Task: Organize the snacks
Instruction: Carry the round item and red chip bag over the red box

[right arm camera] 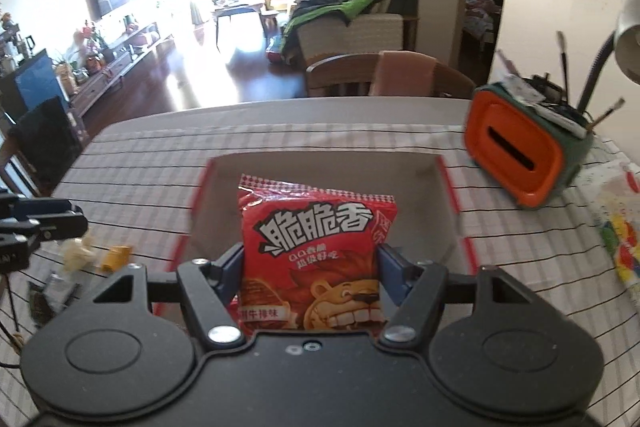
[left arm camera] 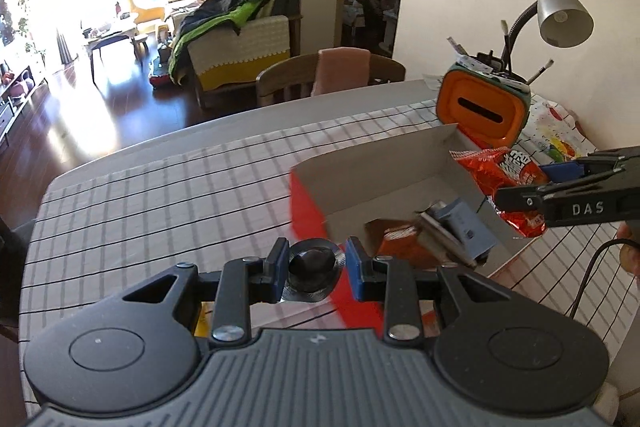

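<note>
Sunlit living room behind, checked cloth [right arm camera: 140,163] underfoot. My right gripper [right arm camera: 312,269] is clamped on the red bag [right arm camera: 316,251], and the box [right arm camera: 436,183] lies just beyond its fingertips; I'd carry the bag over the rim before letting go. My left gripper [left arm camera: 316,265] pinches a dark sealed snack [left arm camera: 314,261], box ahead and right of its fingers.

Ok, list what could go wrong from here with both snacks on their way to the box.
1. The right gripper pinches the red snack bag only by its side edges; the slick bag might slip or buckle before it is over the box.
2. The left gripper holds a small dark foil-sealed snack near the box's red wall; it could clip the rim.
3. Both grippers converge on one box and may collide.
</note>
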The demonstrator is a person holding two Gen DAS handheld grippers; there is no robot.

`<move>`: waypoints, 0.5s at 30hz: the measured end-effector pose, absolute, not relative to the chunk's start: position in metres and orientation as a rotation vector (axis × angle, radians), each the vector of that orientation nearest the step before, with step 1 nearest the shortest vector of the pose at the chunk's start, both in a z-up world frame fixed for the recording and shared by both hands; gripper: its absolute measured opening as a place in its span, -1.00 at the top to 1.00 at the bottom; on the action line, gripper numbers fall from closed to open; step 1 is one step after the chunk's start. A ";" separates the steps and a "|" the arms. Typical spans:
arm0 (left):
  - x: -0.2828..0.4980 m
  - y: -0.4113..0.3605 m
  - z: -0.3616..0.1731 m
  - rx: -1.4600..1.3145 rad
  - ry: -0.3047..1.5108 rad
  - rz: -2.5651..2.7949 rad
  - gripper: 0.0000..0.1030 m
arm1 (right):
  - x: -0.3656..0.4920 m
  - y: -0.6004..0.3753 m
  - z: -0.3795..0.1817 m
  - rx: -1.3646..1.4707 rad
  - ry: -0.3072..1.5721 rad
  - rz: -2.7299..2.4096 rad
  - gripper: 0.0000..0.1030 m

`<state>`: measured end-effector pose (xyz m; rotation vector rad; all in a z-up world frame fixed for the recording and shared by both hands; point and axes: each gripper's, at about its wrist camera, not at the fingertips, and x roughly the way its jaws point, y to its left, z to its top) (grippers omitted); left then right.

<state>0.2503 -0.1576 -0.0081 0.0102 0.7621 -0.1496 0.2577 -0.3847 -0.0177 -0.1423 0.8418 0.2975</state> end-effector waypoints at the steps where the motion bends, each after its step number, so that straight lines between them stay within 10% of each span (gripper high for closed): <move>1: 0.256 -0.165 -0.009 0.012 0.767 -0.148 0.43 | 0.258 -0.391 -0.019 -0.146 0.847 0.293 -0.32; 15: 0.331 -0.243 -0.049 0.064 0.917 -0.119 0.43 | 0.302 -0.429 -0.055 -0.235 0.936 0.296 -0.31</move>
